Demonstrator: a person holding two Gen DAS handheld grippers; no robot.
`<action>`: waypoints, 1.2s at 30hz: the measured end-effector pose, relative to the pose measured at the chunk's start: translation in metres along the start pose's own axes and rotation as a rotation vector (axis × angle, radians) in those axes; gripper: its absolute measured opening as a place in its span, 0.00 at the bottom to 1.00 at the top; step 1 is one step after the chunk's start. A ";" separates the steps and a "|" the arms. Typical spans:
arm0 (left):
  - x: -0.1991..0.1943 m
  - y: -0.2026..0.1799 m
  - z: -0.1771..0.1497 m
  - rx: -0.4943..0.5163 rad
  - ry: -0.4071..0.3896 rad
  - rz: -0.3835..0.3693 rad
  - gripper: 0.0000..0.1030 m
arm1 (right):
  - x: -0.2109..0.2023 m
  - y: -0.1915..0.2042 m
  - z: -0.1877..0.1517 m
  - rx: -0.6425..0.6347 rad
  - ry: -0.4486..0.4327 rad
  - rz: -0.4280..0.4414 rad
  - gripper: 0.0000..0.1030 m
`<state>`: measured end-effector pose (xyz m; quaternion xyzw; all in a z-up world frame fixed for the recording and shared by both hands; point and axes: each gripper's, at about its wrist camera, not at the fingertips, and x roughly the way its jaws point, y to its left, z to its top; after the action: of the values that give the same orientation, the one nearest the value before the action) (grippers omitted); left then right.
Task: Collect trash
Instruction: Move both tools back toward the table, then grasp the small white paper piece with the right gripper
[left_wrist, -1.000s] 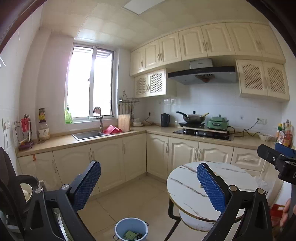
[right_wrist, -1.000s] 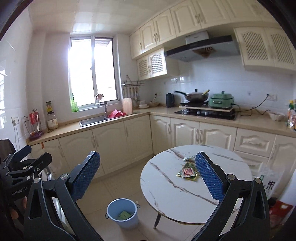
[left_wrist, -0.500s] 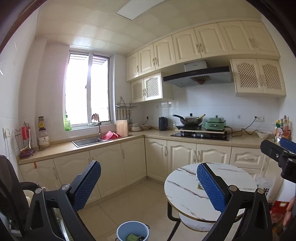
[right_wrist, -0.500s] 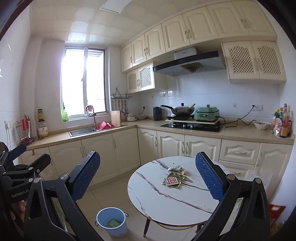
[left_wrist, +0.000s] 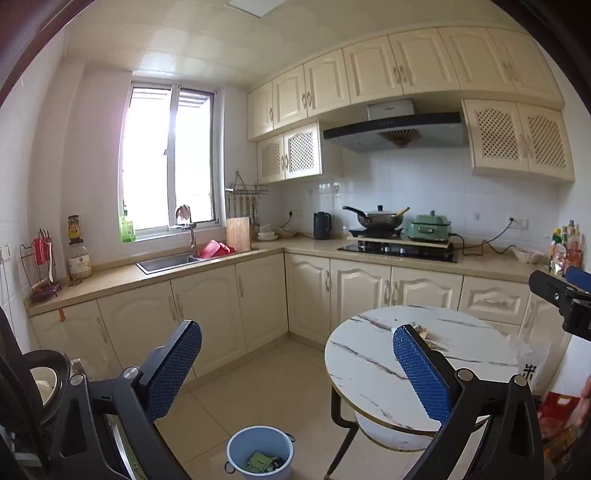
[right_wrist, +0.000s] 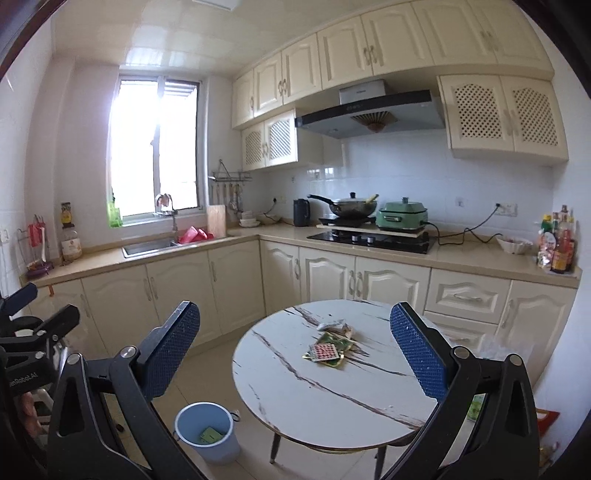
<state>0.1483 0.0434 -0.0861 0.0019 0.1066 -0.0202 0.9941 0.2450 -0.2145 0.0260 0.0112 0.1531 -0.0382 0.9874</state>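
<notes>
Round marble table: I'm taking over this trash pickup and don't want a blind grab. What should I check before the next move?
1. Right claw open and empty: ok.
2. Left claw open and empty: ok.
3. Wrappers lying on the round marble table, unobstructed: ok.
4. Either claw down at the wrappers: not ok, both are apart from them.
5. Blue bin upright on the floor beside the table, with room: ok.
6. Number of wrappers: cannot tell; they overlap.
</notes>
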 end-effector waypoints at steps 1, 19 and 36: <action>0.010 -0.001 0.002 -0.003 0.019 -0.012 0.99 | 0.010 -0.006 -0.002 0.001 0.021 -0.012 1.00; 0.237 -0.096 0.053 0.055 0.356 -0.203 0.99 | 0.227 -0.121 -0.045 0.012 0.326 -0.073 1.00; 0.493 -0.169 0.101 0.159 0.554 -0.342 0.99 | 0.483 -0.143 -0.119 -0.030 0.656 0.122 0.97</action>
<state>0.6443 -0.1461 -0.0917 0.0667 0.3697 -0.1938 0.9063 0.6564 -0.3875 -0.2349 0.0173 0.4623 0.0290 0.8861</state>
